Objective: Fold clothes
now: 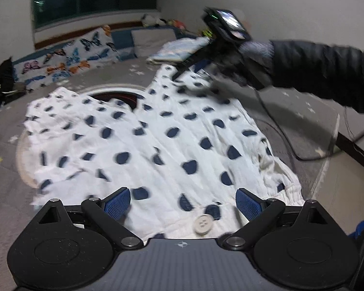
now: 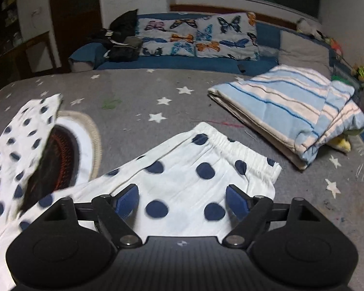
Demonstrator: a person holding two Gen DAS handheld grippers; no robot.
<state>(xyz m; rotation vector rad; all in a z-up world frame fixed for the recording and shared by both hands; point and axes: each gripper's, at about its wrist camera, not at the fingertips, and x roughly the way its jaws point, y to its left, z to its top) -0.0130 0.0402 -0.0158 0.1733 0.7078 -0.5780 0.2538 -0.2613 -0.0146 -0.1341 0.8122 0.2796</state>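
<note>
The dotted garment [image 1: 157, 133] lies spread on the bed [image 2: 138, 92], ready for folding. The left hand-held gripper [image 1: 182, 201] waits open over its buttoned near edge, and the right hand-held gripper [image 2: 182, 200] waits open over the elastic cuff [image 2: 242, 150], probably to take hold.

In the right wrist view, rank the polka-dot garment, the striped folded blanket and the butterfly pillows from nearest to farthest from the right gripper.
1. Polka-dot garment, directly under the right gripper.
2. Striped folded blanket, ahead to the right.
3. Butterfly pillows, far back, centre.

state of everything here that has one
left tool: open, over the garment's buttoned edge
right tool: open, over a sleeve
polka-dot garment: spread flat, unfolded
striped blanket: folded
button: cannot tell whether fastened
</note>
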